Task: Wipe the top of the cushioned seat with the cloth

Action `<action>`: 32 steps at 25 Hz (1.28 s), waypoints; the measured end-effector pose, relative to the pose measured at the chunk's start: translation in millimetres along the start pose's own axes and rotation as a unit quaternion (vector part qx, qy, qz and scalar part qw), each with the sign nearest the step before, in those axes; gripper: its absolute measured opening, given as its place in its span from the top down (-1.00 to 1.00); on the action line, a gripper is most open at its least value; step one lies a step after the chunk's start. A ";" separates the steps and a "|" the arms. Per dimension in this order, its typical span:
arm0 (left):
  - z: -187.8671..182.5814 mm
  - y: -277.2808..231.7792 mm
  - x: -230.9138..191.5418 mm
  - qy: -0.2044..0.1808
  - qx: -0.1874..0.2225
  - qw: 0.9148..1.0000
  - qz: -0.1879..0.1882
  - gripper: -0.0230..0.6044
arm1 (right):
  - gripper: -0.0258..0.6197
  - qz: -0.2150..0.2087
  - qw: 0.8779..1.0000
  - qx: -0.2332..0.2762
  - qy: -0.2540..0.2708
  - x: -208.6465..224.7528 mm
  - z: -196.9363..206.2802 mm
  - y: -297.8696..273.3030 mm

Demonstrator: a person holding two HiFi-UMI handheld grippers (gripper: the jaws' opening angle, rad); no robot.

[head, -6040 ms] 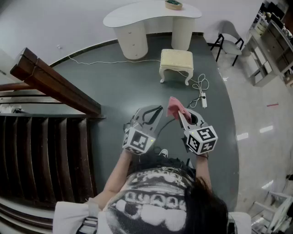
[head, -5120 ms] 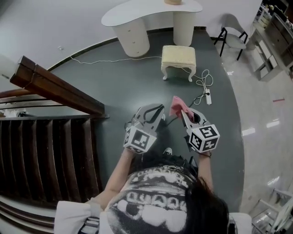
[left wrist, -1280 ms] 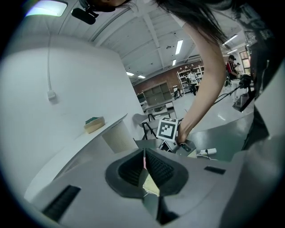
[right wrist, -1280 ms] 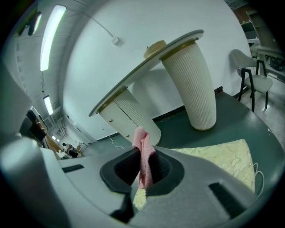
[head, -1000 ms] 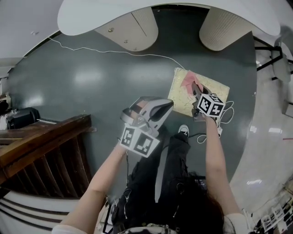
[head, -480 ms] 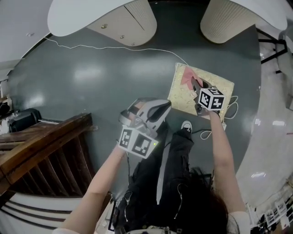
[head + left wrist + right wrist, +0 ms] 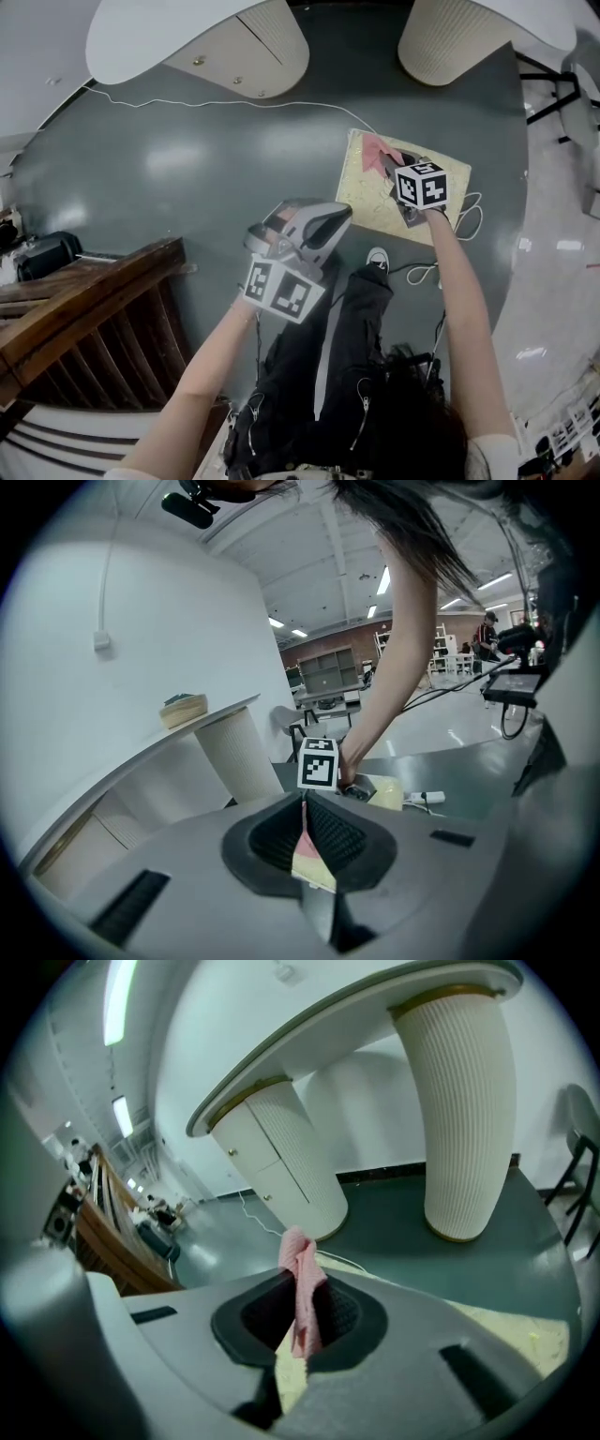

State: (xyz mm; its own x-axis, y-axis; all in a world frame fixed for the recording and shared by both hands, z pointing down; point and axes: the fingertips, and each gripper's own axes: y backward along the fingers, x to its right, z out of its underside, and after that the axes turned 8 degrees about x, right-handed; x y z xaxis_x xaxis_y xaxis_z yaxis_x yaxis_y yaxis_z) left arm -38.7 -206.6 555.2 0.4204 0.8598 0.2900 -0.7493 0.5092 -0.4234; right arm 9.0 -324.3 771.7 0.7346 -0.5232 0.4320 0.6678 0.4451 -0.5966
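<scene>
The cream cushioned seat [image 7: 370, 192] stands on the dark floor in front of me. A pink cloth [image 7: 375, 150] lies on the seat's far part, and my right gripper [image 7: 391, 166] is shut on it, low over the cushion. In the right gripper view the cloth [image 7: 298, 1251] sticks up between the closed pads, with the cushion [image 7: 525, 1330] underneath. My left gripper [image 7: 339, 215] hovers over the floor left of the seat, shut and holding nothing. From the left gripper view, the right gripper's marker cube [image 7: 319, 763] shows above the seat [image 7: 382, 790].
A white curved desk [image 7: 141, 37] on two ribbed pedestals [image 7: 450, 37] stands just beyond the seat. A white cable [image 7: 234, 101] runs across the floor, and more cables [image 7: 469, 211] lie to the seat's right. A wooden stair rail [image 7: 84, 300] is at left. My shoe [image 7: 378, 258] is near the seat.
The person has walked up to the seat and the right gripper has set the cloth on the cushion. In the last second it slid slightly toward the far side. The left gripper stays shut.
</scene>
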 end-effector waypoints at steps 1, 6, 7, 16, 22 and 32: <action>2.4 -0.8 0.6 -0.001 -0.002 1.000 0.001 0.88 | 0.90 0.003 1.000 0.006 -0.013 -1.8 -2.3 -6.4; 7.7 0.0 3.3 0.005 -0.011 1.000 0.003 0.88 | 0.90 0.051 0.997 -0.036 -0.040 17.1 35.3 -10.5; 7.5 -0.3 3.4 0.005 -0.011 1.000 0.004 0.88 | 0.90 0.065 0.996 -0.048 -0.042 27.7 46.0 -3.7; 5.2 -17.6 9.3 0.019 -0.003 1.000 0.007 0.88 | 0.89 0.166 0.981 -0.036 -0.091 126.3 76.5 89.1; -7.3 -36.4 22.1 0.013 0.002 1.000 0.028 0.88 | 0.89 0.234 0.964 -0.042 -0.120 181.9 99.8 157.6; -15.9 -50.6 28.8 0.010 0.001 0.999 0.031 0.88 | 0.89 0.182 0.979 -0.026 -0.082 156.2 79.6 175.7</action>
State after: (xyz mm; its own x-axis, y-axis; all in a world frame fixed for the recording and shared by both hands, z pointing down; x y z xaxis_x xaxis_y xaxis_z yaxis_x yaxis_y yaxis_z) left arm 19.4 -207.0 571.3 0.3828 0.8903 0.2467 -0.7756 0.4548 -0.4377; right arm 250.7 -270.0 788.2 0.9354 -0.2110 0.2839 0.3536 0.5409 -0.7631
